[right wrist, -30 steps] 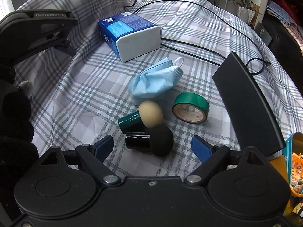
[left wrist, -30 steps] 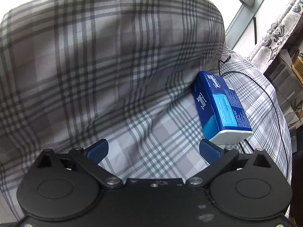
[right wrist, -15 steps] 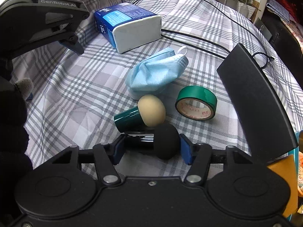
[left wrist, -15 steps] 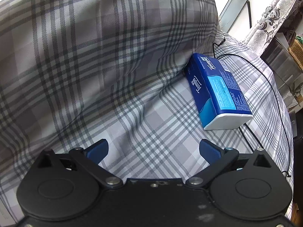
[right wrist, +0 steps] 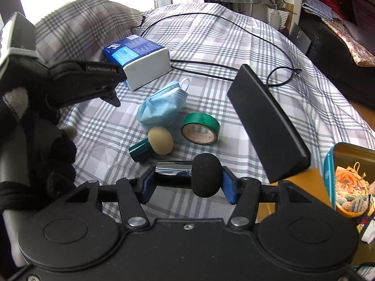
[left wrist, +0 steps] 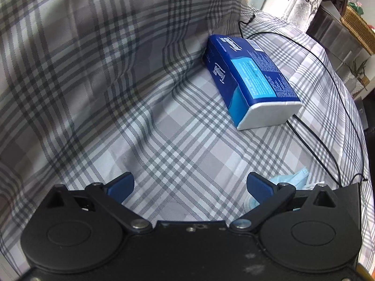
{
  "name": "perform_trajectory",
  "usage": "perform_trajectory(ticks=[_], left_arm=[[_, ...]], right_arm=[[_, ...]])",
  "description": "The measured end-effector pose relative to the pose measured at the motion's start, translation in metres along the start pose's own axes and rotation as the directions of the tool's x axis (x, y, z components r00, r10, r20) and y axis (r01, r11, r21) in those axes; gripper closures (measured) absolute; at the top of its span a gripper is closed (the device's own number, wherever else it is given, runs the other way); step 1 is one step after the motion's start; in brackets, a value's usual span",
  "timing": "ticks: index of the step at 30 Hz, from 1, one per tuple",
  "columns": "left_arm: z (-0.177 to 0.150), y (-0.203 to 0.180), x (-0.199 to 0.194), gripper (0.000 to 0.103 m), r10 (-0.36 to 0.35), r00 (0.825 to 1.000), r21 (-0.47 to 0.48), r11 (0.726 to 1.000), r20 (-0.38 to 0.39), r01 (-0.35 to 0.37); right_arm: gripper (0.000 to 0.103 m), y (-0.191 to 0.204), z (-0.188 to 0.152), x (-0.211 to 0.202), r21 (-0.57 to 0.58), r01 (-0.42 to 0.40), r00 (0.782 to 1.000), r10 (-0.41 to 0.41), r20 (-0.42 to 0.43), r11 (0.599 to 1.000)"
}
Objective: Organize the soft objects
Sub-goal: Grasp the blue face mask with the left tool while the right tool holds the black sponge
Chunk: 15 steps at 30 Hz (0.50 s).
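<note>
Right gripper [right wrist: 189, 182] around black sponge puff [right wrist: 206, 177]

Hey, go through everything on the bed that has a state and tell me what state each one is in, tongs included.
Right tongs: shut on the black sponge-headed applicator, held off the bed.
Left tongs: open, empty.
Beige sponge-headed applicator with green handle: lying on its side.
Light blue face mask: crumpled.
Green tape roll: lying flat.
Blue tissue pack: lying flat, looks sealed.
Teal tin: open.
</note>
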<state>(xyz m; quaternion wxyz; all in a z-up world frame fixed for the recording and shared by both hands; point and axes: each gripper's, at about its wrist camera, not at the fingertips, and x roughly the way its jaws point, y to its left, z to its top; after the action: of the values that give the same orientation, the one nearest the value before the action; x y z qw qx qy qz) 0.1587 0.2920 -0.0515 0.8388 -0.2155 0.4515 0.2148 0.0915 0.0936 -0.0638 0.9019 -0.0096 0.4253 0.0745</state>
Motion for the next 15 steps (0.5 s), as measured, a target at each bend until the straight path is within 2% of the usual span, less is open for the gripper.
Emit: perform_trajectory(ticks=[3, 5, 10, 13, 15], left_arm=[[-0.005, -0.014, 0.005, 0.001, -0.013, 0.999, 0.075, 0.997, -0.032, 0.016], [-0.007, -0.022, 0.003, 0.001, 0.001, 1.0, 0.122, 0.993, -0.022, 0.002], [-0.011, -0.031, 0.0, 0.001, -0.019, 1.0, 0.173, 0.985, -0.01, 0.021], [-0.013, -0.035, 0.002, 0.001, -0.06, 0.997, 0.194, 0.979, -0.055, 0.07], [-0.018, -0.044, 0.009, 0.001, -0.07, 0.99, 0.235, 0.967, -0.119, 0.096]], right_arm=[[0.048, -0.013, -0.005, -0.017, 0.051, -0.005, 1.0, 0.003, 0.026, 0.999], [0.048, -0.022, -0.008, -0.027, 0.083, -0.013, 0.999, 0.009, 0.045, 0.997], [0.048, -0.04, -0.01, -0.05, 0.137, -0.024, 0.995, 0.01, 0.103, 0.99], [0.048, -0.051, -0.012, -0.061, 0.165, -0.041, 0.991, 0.019, 0.131, 0.986], [0.048, -0.058, -0.015, -0.068, 0.177, -0.045, 0.989, 0.019, 0.146, 0.983]])
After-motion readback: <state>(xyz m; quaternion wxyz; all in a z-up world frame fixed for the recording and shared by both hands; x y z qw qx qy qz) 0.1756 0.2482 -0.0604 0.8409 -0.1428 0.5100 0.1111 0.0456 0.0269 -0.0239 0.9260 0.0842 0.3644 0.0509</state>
